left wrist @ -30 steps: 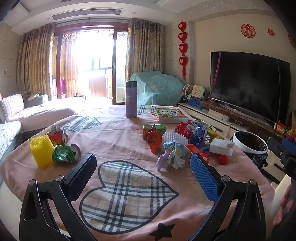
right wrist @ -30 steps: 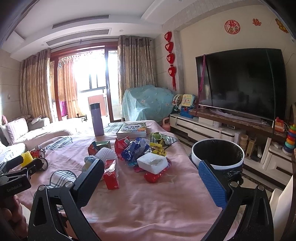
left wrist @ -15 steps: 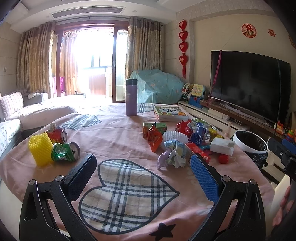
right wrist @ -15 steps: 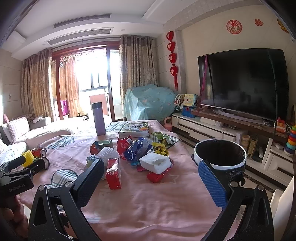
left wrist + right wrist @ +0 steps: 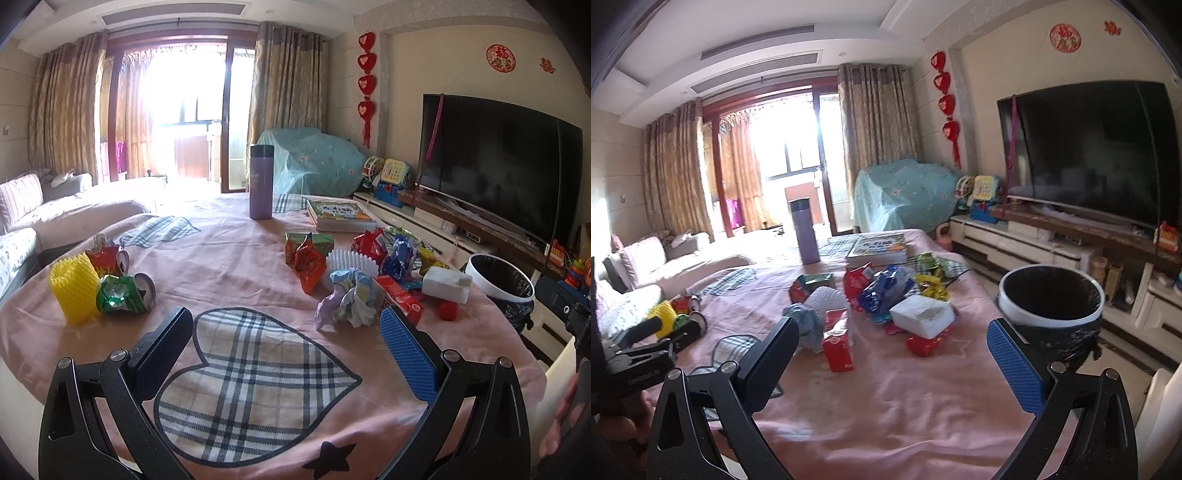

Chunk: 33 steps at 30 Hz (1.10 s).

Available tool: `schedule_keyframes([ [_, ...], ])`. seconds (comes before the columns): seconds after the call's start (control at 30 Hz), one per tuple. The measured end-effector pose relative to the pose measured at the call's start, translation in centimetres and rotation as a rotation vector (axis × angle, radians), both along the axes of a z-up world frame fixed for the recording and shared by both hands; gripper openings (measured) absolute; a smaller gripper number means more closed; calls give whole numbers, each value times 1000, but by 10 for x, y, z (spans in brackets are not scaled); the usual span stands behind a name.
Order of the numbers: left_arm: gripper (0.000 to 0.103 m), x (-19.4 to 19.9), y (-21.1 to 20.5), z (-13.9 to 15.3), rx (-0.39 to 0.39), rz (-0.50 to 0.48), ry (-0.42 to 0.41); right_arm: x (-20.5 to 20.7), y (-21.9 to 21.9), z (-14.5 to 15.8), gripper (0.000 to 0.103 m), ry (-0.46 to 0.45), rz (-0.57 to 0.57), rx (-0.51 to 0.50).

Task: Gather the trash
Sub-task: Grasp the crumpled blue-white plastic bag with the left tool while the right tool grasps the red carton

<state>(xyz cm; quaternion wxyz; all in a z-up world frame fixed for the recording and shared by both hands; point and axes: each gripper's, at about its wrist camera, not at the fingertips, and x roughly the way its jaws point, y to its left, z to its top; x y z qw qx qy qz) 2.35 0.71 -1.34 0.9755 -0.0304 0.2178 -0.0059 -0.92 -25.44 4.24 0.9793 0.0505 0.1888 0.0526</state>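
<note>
Trash lies scattered over a pink tablecloth (image 5: 229,266). A crumpled paper wad (image 5: 347,297) sits just ahead of my left gripper (image 5: 286,325), which is open and holds nothing. Further left are a crushed green can (image 5: 123,293) and a yellow foam sleeve (image 5: 72,291). In the right wrist view a red carton (image 5: 838,345), a white foam block (image 5: 921,315) and coloured wrappers (image 5: 886,288) lie ahead of my right gripper (image 5: 894,341), open and empty. A white-rimmed bin with a black liner (image 5: 1051,302) stands at the table's right edge.
A purple flask (image 5: 261,182) and a stack of books (image 5: 340,214) stand at the far side of the table. A TV (image 5: 1086,151) on a low cabinet lines the right wall. A sofa (image 5: 44,214) is to the left.
Both views have shifted only slightly. The right gripper has drifted a little closer to the pile and the bin. Both grippers stay open and nothing has been picked up.
</note>
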Motion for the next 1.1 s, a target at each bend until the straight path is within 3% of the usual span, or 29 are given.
schedule_keyframes([
  [0.23,103,29,1,-10,-15,-74,85,21,7,-12,101,88,92,102],
  [0.3,103,42,0,-14,-16,-104,113,29,9,-16,97,116,119,119],
  [0.4,98,63,-4,-22,1,-131,148,46,14,-25,80,172,159,130],
  [0.53,84,97,-5,-37,14,-179,224,66,22,-39,68,234,199,149],
  [0.87,76,155,-4,-68,-47,-310,367,109,40,-59,60,333,270,138],
  [0.97,70,167,-10,-72,-64,-367,395,120,44,-63,58,353,282,132],
  [1.1,49,177,-19,-77,-67,-436,429,137,44,-76,48,409,293,148],
])
